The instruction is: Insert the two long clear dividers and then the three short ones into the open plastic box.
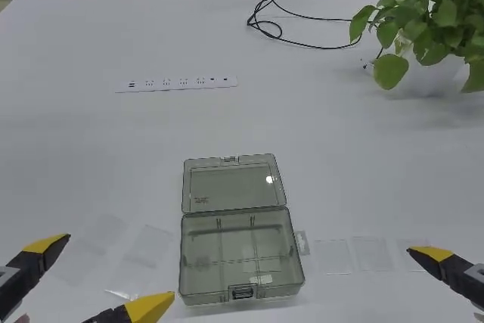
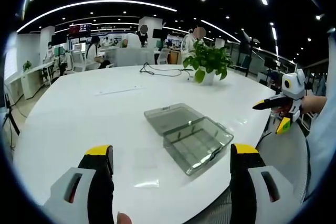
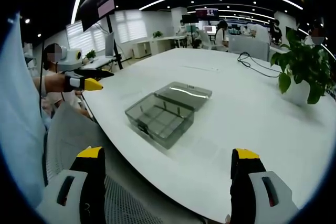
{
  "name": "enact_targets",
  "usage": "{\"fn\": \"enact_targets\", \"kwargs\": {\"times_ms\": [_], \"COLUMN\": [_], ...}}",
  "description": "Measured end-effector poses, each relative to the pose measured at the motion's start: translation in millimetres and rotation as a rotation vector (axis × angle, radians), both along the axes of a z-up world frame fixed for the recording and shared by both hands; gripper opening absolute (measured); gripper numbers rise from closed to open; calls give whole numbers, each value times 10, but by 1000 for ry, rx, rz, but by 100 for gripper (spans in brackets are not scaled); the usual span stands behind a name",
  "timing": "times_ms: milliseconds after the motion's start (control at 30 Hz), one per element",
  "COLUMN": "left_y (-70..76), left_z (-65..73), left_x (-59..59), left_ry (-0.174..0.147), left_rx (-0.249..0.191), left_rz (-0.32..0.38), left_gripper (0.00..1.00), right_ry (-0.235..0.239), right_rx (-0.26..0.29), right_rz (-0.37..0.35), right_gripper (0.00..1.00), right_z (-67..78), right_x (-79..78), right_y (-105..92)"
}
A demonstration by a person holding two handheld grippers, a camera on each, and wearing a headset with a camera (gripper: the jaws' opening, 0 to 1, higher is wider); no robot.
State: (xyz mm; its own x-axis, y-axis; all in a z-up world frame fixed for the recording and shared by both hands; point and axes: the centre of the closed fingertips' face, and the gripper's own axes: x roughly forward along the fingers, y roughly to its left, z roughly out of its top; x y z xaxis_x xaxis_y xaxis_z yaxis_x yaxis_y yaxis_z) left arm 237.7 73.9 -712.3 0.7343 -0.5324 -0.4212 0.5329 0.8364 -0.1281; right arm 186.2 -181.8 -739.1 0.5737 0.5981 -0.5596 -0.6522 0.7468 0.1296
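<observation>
Both tools are hanging wide open and empty, the left tool [image 1: 106,274] and right tool [image 3: 169,153] flanking the open box [image 1: 238,259] sitting on the desk [image 1: 302,111]. The larger clear sheets [image 1: 151,246] lying flat just left of it are likely the long dividers, so the left tool should be nipping one by its edge first.

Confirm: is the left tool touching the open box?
Apart. Right gripper view shows the left tool well short of the box, bare table between them.

Bare counter [image 1: 76,149] around open box [image 1: 185,256], flat clear dividers [image 1: 333,255] both sides, plant [image 1: 431,20], power strip [image 1: 178,82], cable [image 1: 287,33] well behind
</observation>
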Motion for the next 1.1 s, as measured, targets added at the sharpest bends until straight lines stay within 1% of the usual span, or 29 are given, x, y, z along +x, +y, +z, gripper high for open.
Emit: {"fn": "enact_targets", "kwargs": {"times_ms": [200,300,400,500,633,733,767,867,900,933,967,1033,1100], "left_y": [-8,7,23,44,80,120,143,212,282,289,286,320,325], "left_z": [3,-46,-73,-112,-150,-207,-242,-320,-402,-431,-442,-502,-571], "left_x": [13,18,23,21,19,14,12,32,12,17,43,62,71], "left_ry": [-2,14,22,34,39,56,67,91,138,152,148,174,199], "left_rx": [-1,-1,-7,-7,10,25,38,59,90,92,87,95,122], "left_rz": [0,6,17,18,25,30,32,54,77,77,73,87,79], "left_gripper": [94,93,93,89,91,88,87,84,82,78,76,75,75], "right_ry": [-5,-7,-1,-5,-18,-25,-26,-25,-25,-24,-24,-24,-26], "right_rx": [-1,-4,-9,-12,-16,-23,-26,-30,-31,-32,-33,-34,-37], "right_rz": [5,15,28,38,46,50,51,52,52,52,52,51,51], "right_gripper": [100,100,100,100,100,100,100,100,100,100,100,100,100], "right_z": [11,3,-32,-24,11,28,29,32,31,28,27,26,30], "right_x": [17,25,14,10,31,37,36,28,24,22,19,15,14], "right_y": [12,29,49,69,77,71,68,57,51,47,43,40,35]}}
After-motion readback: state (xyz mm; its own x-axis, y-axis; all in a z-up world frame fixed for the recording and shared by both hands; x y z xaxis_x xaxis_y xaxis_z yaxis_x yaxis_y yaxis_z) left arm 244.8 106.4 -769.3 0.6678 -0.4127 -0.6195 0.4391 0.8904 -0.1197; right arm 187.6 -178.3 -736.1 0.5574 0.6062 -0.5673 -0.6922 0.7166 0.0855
